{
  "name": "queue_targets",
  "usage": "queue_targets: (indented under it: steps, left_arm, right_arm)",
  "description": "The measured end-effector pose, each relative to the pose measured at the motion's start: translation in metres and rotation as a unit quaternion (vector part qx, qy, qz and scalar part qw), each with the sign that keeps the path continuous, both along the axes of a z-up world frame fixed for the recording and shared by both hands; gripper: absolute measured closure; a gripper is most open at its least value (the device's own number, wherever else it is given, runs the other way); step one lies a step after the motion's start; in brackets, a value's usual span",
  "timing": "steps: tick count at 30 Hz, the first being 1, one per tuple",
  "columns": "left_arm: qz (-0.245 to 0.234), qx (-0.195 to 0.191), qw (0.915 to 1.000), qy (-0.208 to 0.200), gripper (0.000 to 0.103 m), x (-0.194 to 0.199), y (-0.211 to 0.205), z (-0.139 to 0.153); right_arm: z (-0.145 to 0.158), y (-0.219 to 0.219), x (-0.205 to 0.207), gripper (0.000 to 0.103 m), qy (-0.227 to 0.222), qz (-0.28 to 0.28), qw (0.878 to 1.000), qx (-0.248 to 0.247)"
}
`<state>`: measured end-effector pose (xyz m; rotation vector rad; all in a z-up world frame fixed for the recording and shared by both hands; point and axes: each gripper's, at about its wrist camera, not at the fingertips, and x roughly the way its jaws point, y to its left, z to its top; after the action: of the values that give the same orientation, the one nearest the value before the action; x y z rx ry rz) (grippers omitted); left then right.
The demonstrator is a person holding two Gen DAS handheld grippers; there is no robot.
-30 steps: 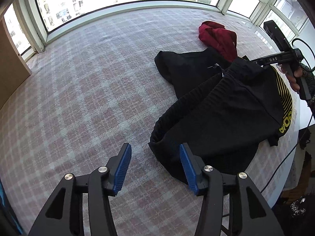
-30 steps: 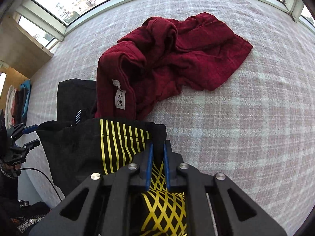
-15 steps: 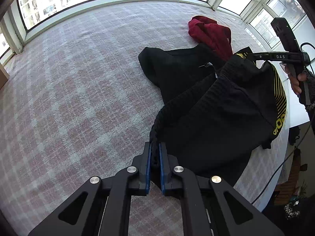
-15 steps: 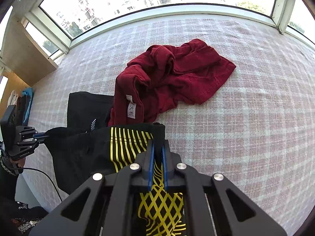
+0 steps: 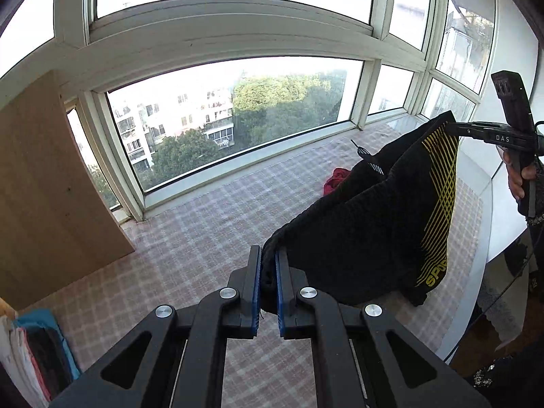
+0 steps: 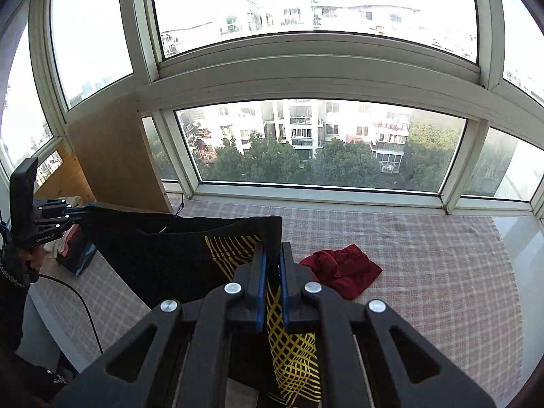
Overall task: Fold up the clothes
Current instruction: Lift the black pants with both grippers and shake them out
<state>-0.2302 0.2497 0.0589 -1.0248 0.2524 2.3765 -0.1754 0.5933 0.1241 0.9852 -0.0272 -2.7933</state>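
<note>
- The black shorts (image 5: 367, 224) hung in the air above the checked cover (image 6: 442, 272), stretched between both claws.
- The left gripper (image 5: 268, 265) and the right gripper (image 6: 272, 261) each pinched a waistband corner.
- Step, as judged: lifting to straighten; next, lay it flat clear of the red garment (image 6: 343, 270).

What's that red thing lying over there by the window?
Below the big window a pink checked cloth covers the platform. On it lies a crumpled dark red garment, alone. Unlike the black shorts with yellow stripes, nobody is holding it up.
</note>
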Motion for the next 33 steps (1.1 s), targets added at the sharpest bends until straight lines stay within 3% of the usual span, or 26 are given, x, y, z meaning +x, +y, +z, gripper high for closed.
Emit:
queue_targets:
  steps: [4, 8, 13, 18, 22, 26, 29, 33]
  left_arm:
    - [0.024, -0.010, 0.9968, 0.076, 0.097, 0.010, -0.032, 0.081]
    - [0.039, -0.009, 0.9879, 0.150, 0.097, 0.053, -0.083, 0.152]
    - [0.044, -0.017, 0.9769, 0.208, 0.096, 0.116, -0.141, 0.213]
    - [0.045, -0.040, 0.9687, 0.241, 0.096, 0.168, -0.191, 0.238]
    - [0.045, -0.039, 0.9679, 0.244, 0.096, 0.192, -0.227, 0.248]
    - [0.060, -0.045, 0.9726, 0.220, 0.096, 0.171, -0.249, 0.232]
    - [0.078, -0.045, 0.9797, 0.179, 0.096, 0.127, -0.257, 0.196]
    - [0.095, -0.060, 0.9890, 0.096, 0.096, 0.045, -0.256, 0.118]
  right_arm:
    - [0.066, -0.046, 0.031, 0.096, 0.064, 0.002, 0.998, 0.009]
    - [0.117, -0.093, 0.080, 0.096, 0.122, 0.003, 0.993, 0.009]
    - [0.147, -0.153, 0.130, 0.096, 0.164, 0.006, 0.986, 0.005]
    - [0.161, -0.209, 0.174, 0.096, 0.193, 0.018, 0.981, 0.013]
    - [0.160, -0.240, 0.178, 0.096, 0.189, 0.030, 0.981, 0.022]
    - [0.139, -0.257, 0.138, 0.096, 0.145, 0.044, 0.988, 0.027]
    - [0.095, -0.258, 0.076, 0.096, 0.092, 0.044, 0.994, 0.027]
    - [0.003, -0.253, -0.026, 0.096, 0.001, 0.037, 0.999, 0.036]
